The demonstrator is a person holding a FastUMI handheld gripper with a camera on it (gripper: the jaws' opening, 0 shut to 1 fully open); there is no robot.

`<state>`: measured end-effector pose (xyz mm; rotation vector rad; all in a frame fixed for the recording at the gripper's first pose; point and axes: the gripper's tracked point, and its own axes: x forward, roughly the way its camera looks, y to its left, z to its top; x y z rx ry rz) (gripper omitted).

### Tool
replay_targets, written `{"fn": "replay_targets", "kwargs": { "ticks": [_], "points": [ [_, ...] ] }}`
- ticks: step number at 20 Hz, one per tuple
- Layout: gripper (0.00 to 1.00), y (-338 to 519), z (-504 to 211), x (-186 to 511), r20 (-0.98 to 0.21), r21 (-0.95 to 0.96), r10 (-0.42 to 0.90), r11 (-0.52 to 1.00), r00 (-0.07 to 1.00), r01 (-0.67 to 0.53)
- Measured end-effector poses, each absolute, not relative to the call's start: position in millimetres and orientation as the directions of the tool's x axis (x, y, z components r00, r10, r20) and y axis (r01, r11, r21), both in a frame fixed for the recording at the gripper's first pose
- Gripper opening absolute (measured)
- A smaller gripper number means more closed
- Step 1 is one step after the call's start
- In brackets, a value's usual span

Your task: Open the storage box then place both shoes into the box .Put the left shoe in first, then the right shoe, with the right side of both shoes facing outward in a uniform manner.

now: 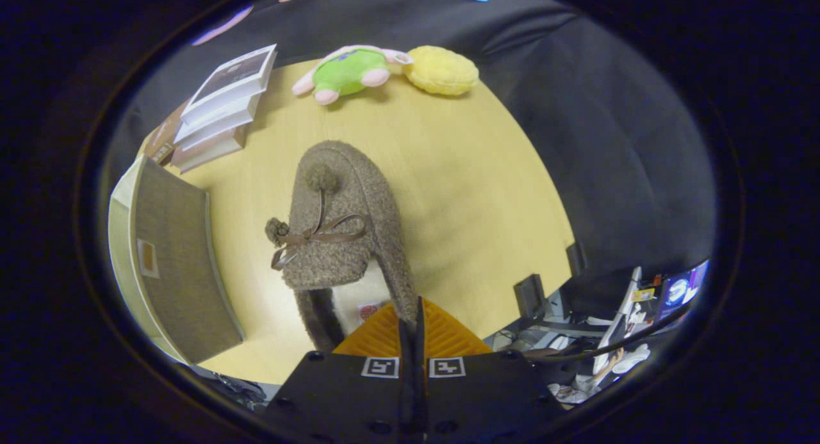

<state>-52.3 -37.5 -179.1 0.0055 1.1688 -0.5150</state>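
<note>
Gripper [413,316] fingers clenched on heel rim of fuzzy brown slipper [339,226], held above table [474,194]. Storage box [173,264] just left of slipper; books [221,107] and plush toys [349,72] beyond.

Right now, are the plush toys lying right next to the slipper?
No: the green plush toy and yellow plush lie at the table's far edge, well beyond the slipper pinched in the jaws.

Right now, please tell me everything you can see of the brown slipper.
The brown slipper looks like fuzzy, curly fabric with a pale lining. A thin brown bow with two pompoms sits on its upper. Its toe points away toward the plush toys. The gripper jaws stand closed on its heel rim, above the wooden table.
</note>
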Motion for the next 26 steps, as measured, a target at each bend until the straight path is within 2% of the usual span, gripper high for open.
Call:
{"fn": "replay_targets", "kwargs": {
  "ticks": [5,12,17,22,26],
  "points": [
    [0.03,12,-111,-52,-0.832,-0.288,-0.444,0.858,0.333,0.425],
    [0.03,120,-60,-33,-0.823,-0.274,-0.411,0.892,0.391,0.361],
    [0.03,191,-73,-20,-0.841,-0.214,-0.327,0.933,0.432,0.290],
    [0.03,230,-120,-13,-0.888,-0.181,-0.259,0.957,0.381,0.229],
    [0.03,234,-153,-7,-0.900,-0.202,-0.267,0.956,0.344,0.213]
  ]
}}
